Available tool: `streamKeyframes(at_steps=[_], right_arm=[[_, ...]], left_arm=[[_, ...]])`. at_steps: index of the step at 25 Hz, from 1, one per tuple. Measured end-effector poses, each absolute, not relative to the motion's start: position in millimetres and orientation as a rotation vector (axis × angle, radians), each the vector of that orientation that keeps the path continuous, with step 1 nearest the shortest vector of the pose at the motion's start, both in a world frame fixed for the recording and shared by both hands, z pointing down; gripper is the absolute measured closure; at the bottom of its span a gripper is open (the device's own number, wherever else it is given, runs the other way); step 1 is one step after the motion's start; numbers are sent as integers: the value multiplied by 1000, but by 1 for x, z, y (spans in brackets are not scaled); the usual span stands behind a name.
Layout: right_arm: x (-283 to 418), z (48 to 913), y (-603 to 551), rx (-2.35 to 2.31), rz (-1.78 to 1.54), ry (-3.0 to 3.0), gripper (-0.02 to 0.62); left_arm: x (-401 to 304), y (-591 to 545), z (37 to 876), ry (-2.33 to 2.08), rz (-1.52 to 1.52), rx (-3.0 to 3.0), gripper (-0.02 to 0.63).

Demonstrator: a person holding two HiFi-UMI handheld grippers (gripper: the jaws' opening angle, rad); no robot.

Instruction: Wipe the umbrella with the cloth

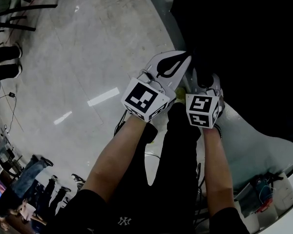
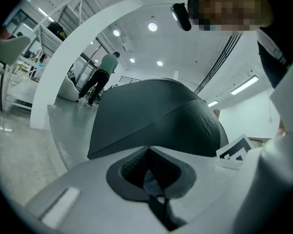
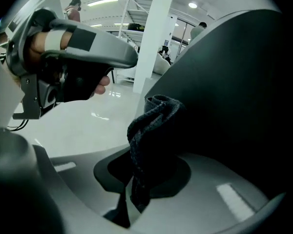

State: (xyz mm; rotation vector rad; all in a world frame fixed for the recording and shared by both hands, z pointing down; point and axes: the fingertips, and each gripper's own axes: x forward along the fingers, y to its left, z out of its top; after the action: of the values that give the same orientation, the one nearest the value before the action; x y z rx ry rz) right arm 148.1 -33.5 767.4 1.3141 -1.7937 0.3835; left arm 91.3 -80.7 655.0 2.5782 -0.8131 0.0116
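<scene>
Two hand-held tools sit close by a black umbrella [image 3: 234, 96]: the right tool [image 3: 139, 177] grips a dark cloth [image 3: 149, 126], and the left tool [image 2: 147, 152] is clenched, jaws together.

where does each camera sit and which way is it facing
Head view: on the person's head, facing down at the left gripper and right gripper; forearms show.
Left gripper view: rides that gripper, facing up at the open black fabric umbrella.
Right gripper view: rides that gripper, facing its dark grey cloth; left hand shows.
Both gripper views share the umbrella.
</scene>
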Motion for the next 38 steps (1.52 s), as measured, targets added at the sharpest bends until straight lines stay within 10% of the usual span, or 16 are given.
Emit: streamKeyframes(at_steps=[23,38], right_arm=[[124,857,-36,1212,457,-1790,515],[88,658,-20,1269,538,-1967,514]], left_arm=[[63,-95,689,-878,5,2568,606],[35,-78,546,-908,54,2546,606]])
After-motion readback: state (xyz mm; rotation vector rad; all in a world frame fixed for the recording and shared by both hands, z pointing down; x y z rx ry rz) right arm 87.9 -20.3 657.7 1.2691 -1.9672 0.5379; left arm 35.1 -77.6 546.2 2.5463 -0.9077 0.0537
